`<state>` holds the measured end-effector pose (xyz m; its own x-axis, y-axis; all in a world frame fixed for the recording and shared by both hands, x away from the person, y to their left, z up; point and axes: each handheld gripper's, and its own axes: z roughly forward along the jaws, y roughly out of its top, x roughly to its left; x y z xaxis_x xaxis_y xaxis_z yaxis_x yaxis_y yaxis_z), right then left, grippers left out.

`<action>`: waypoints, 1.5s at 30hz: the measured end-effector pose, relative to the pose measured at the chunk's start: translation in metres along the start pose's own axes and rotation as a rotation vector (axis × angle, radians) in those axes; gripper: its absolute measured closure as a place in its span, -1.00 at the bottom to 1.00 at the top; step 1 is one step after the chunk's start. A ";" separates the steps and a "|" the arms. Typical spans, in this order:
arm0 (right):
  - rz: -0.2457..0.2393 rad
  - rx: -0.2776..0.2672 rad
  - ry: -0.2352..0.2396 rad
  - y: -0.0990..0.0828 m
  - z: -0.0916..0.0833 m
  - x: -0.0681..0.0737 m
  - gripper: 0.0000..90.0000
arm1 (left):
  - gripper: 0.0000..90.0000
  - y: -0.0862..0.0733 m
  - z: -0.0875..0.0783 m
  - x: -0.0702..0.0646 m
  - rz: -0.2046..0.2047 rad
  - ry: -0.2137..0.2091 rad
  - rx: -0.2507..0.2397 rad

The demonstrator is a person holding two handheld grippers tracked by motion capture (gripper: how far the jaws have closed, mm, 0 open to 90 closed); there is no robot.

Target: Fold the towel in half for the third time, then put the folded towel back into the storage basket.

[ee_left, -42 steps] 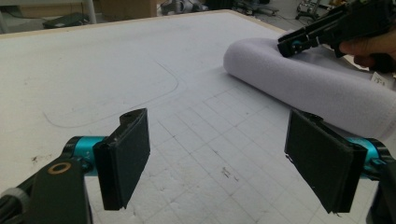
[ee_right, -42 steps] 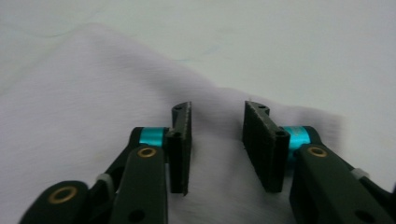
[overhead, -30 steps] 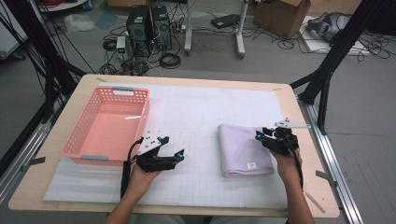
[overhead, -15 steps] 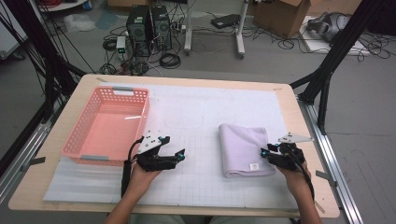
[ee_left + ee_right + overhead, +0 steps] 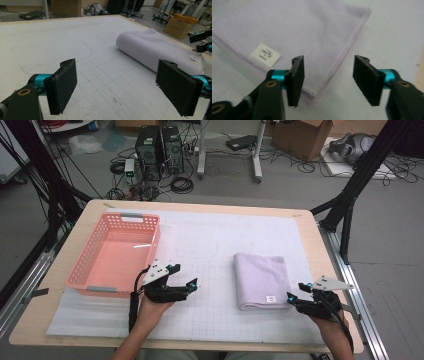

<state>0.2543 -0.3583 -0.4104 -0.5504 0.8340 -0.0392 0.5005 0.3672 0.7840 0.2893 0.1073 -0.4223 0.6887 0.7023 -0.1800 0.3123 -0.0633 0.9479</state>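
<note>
My worry is the right gripper (image 5: 327, 80) pinching only the top layer of the folded towel (image 5: 262, 280), so the fold drags open when lifted. Its jaws have just been opening and stand spread around the towel's near right corner, nothing pinched. The towel lies right of centre on the surface (image 5: 220, 235). My left gripper (image 5: 189, 286) hangs spread, well left of it.

The print on the towel's (image 5: 294, 30) white label (image 5: 265, 55) is blurred beyond reading in the right gripper view, and the towel is cut off by the top and left edges. The towel's near corner is partly hidden behind one pad (image 5: 296, 80) of the right tongs (image 5: 328, 80)
</note>
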 end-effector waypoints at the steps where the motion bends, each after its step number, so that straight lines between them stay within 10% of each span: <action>1: 0.015 -0.024 -0.008 0.001 -0.005 -0.002 -0.22 | -0.61 0.000 0.000 0.000 -0.003 -0.001 -0.004; 8: 0.063 -0.151 -0.030 0.005 -0.024 -0.009 -0.62 | -0.61 0.006 -0.003 0.001 -0.007 -0.008 -0.025; 17: 0.063 -0.205 -0.030 0.006 -0.030 -0.011 -0.63 | -0.60 0.005 -0.002 -0.004 0.013 -0.016 -0.003; 34: 0.070 -0.174 -0.039 0.003 -0.027 -0.011 -0.63 | -0.60 0.005 0.001 -0.004 -0.007 -0.021 0.009; 45: 0.095 -0.174 -0.022 0.001 -0.029 -0.013 -0.63 | -0.48 0.015 0.046 -0.024 -0.032 -0.077 0.102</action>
<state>0.2424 -0.3803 -0.3909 -0.4908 0.8708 0.0280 0.4250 0.2112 0.8802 0.3078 0.0569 -0.4165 0.7244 0.6487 -0.2333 0.3971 -0.1160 0.9104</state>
